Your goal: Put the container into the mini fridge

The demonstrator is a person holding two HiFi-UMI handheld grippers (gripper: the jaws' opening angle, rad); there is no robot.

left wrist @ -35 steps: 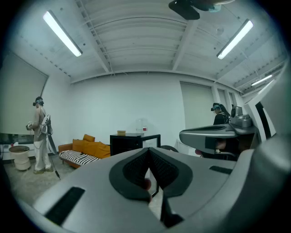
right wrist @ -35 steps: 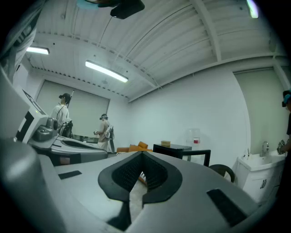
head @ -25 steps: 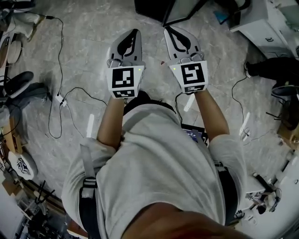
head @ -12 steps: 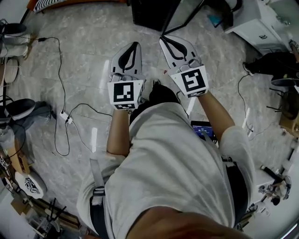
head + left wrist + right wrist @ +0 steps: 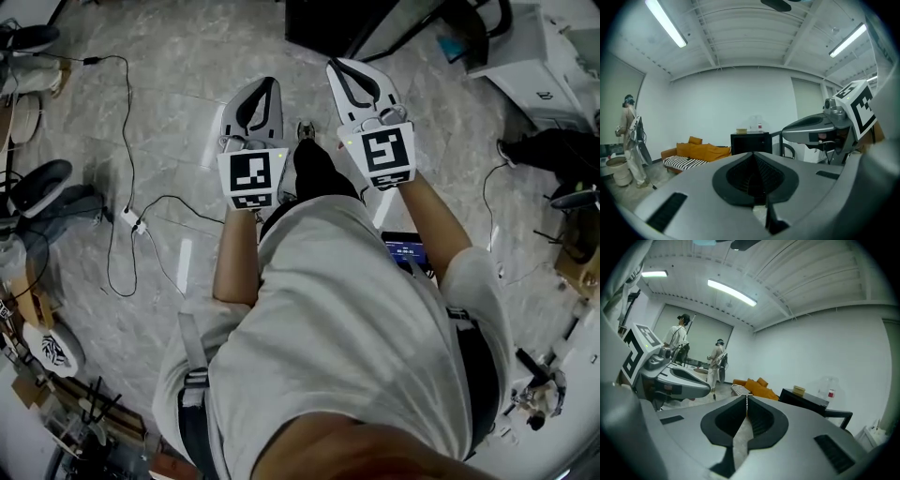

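Fingers of left gripper (image 5: 753, 157) and right gripper (image 5: 746, 400) were clenched together, empty. Clear container (image 5: 828, 384) stood on a black cabinet (image 5: 808, 401), well apart from both. Risk: arriving with fingers unopened could knock it off the top.

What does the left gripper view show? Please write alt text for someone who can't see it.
The left hand-held gripper, jaws shut and empty, points across a white room at a black cabinet with small items on top. An orange sofa stands left of it, and the right hand-held gripper shows at the right.
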